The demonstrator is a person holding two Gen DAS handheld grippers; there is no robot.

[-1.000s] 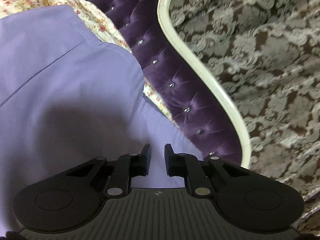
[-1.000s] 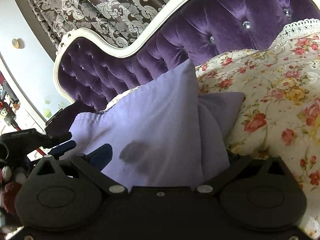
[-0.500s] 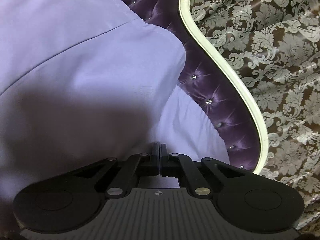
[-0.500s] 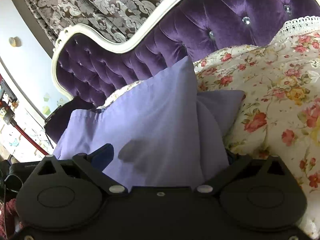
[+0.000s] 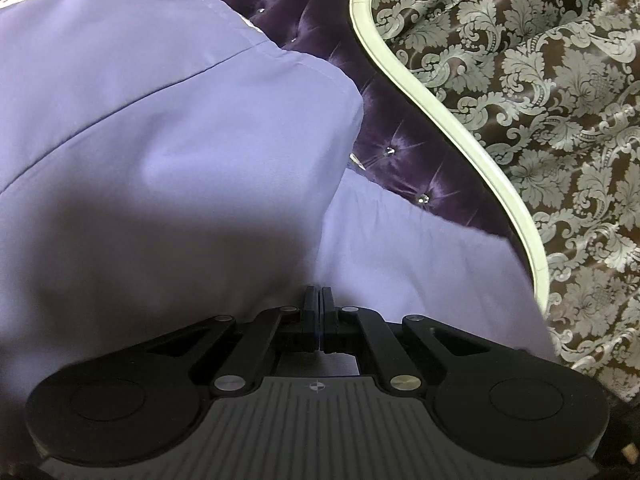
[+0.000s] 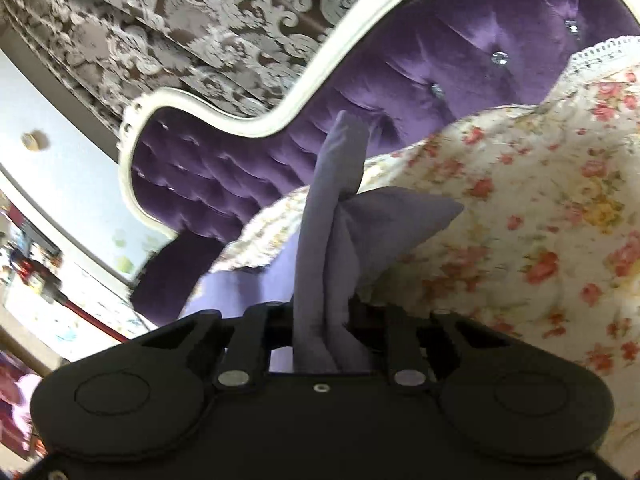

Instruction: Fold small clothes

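Note:
A lilac garment [image 5: 160,152] fills the left wrist view, lifted and hanging with a seam across it. My left gripper [image 5: 321,296] is shut on its edge, jaws pressed together. In the right wrist view the same lilac garment [image 6: 332,248] is bunched into a narrow upright fold. My right gripper [image 6: 324,320] is shut on that bunch; its fingertips are hidden by the cloth. The garment hangs above the floral bedspread [image 6: 540,220].
A purple tufted headboard [image 6: 420,80] with a cream frame [image 5: 440,104] stands behind the bed. Brown damask curtain [image 5: 540,80] hangs beyond it. A white wall [image 6: 60,184] and blurred room clutter lie at the left of the right wrist view.
My left gripper closed on the garment's edge and lifted it. My right gripper closed, gathering the wide cloth into a narrow bunch, and the view swung.

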